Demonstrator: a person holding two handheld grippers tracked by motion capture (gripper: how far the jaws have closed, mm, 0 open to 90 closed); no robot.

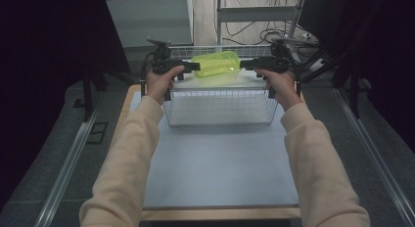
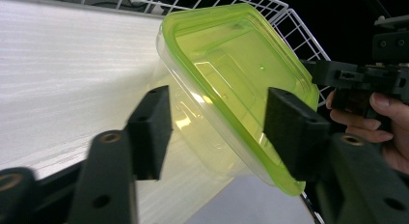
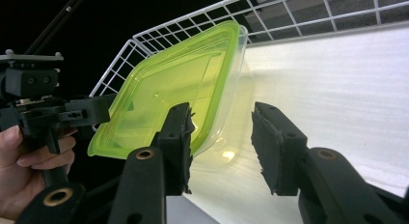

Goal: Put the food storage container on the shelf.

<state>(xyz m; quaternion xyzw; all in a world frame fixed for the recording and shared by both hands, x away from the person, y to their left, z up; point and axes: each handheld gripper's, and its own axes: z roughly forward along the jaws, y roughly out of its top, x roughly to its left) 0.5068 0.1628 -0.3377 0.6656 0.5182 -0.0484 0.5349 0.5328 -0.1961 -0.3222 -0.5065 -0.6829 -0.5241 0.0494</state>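
A clear plastic container with a lime-green lid (image 1: 215, 64) lies tilted on its side at the back of a white wire basket (image 1: 220, 120). My left gripper (image 1: 194, 66) is open at the container's left end, and my right gripper (image 1: 246, 64) is open at its right end. In the left gripper view the container (image 2: 231, 74) shows between and beyond the spread jaws of my left gripper (image 2: 219, 118), with the right gripper (image 2: 337, 74) behind. In the right gripper view the lid (image 3: 169, 93) passes behind one jaw of my right gripper (image 3: 224, 130); the left gripper (image 3: 87, 113) is opposite.
The basket stands at the far end of a blue-grey mat (image 1: 220, 163) on a wooden table. A white liner (image 2: 72, 64) covers the basket floor. Wire walls (image 3: 144, 45) rise around the container. Metal rails and dark curtains flank the table; cables lie beyond it.
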